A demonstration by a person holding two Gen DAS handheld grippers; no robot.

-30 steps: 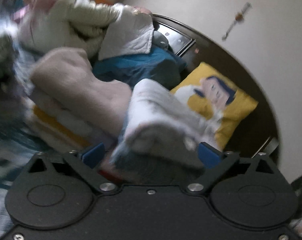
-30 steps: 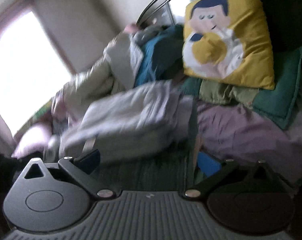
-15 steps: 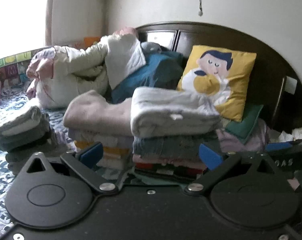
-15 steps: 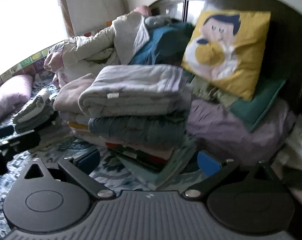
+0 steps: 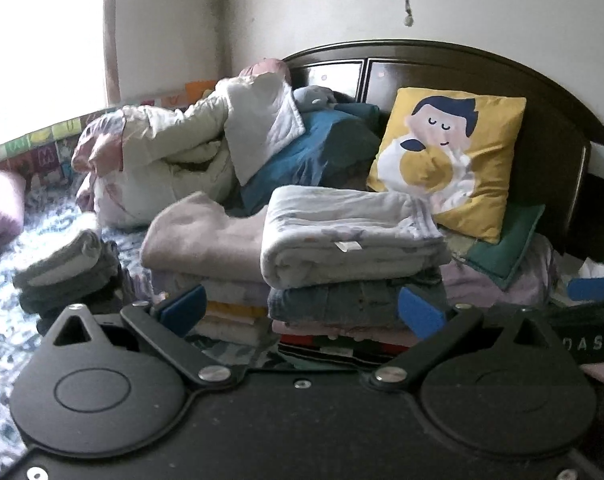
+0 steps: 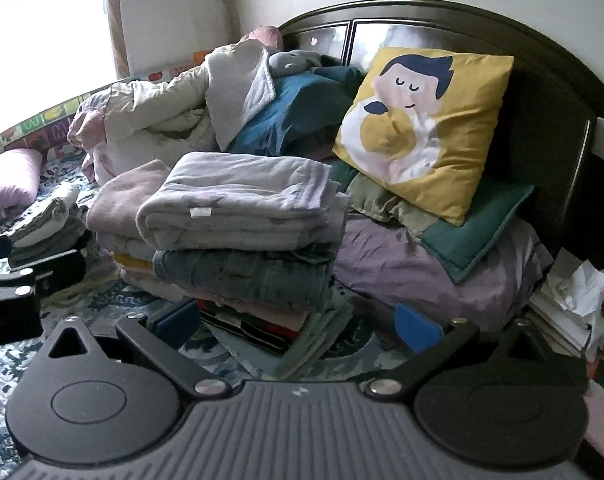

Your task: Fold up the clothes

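Now three stacks of folded clothes sit on the bed (image 6: 101, 300): one tall stack topped by a pale folded blanket (image 5: 350, 236), a second stack (image 5: 205, 248) touching its left side, and a small grey stack (image 5: 65, 272) further left. Both the left tool (image 5: 299, 308) and the right tool (image 6: 297, 320) gape wide and grip nothing. One yellow cushion (image 6: 422, 128) leans on the headboard (image 6: 542, 92).

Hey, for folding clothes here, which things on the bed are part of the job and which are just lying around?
Part of the job:
grey folded top
jeans
pink folded stack
small grey stack
left gripper
right gripper

Just lying around:
yellow cushion
green cushion
white quilt
papers
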